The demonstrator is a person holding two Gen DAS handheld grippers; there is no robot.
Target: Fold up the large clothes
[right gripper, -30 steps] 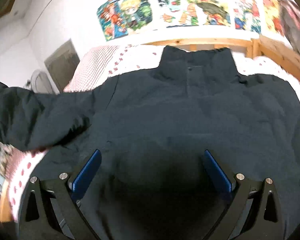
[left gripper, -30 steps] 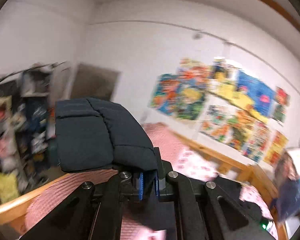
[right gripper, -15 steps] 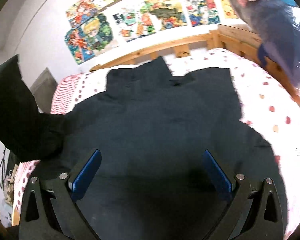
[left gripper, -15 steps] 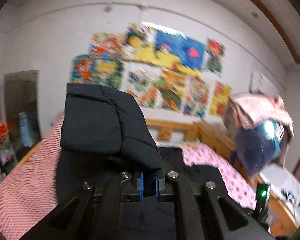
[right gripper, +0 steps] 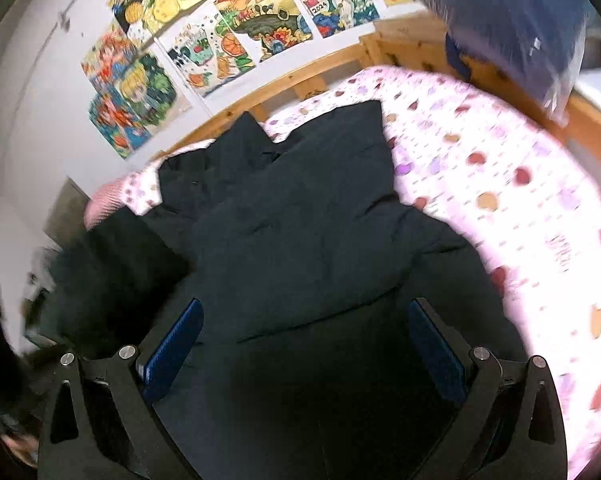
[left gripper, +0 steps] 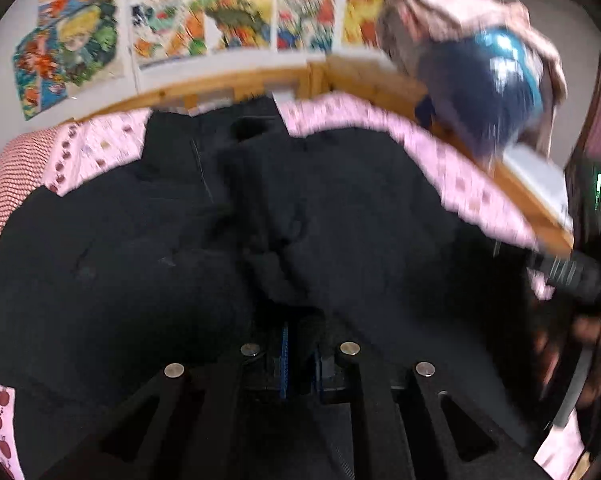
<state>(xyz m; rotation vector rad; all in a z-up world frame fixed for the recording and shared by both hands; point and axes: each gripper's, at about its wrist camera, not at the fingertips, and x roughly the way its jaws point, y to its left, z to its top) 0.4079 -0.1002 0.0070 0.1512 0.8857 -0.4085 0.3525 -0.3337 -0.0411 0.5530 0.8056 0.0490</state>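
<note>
A large dark padded jacket (right gripper: 300,216) lies spread on a bed with a pink patterned sheet (right gripper: 500,168). My left gripper (left gripper: 298,344) is shut on the jacket's left sleeve (left gripper: 268,248), which now drapes across the jacket body (left gripper: 120,240) toward the collar. My right gripper (right gripper: 304,340) hovers open just above the lower part of the jacket, nothing between its blue pads (right gripper: 172,344). At the left edge of the right wrist view, the carried sleeve (right gripper: 112,272) shows as a blurred dark mass.
A wooden bed frame (right gripper: 316,68) runs along the far side and right. Colourful posters (right gripper: 220,32) cover the white wall. A bundle of blue and pink fabric (left gripper: 484,76) hangs at the upper right. The right hand and its gripper handle (left gripper: 580,280) show at the right edge.
My left gripper swung the sleeve from high up at the left down over the jacket body. The right gripper stayed open and its view turned toward the right of the bed.
</note>
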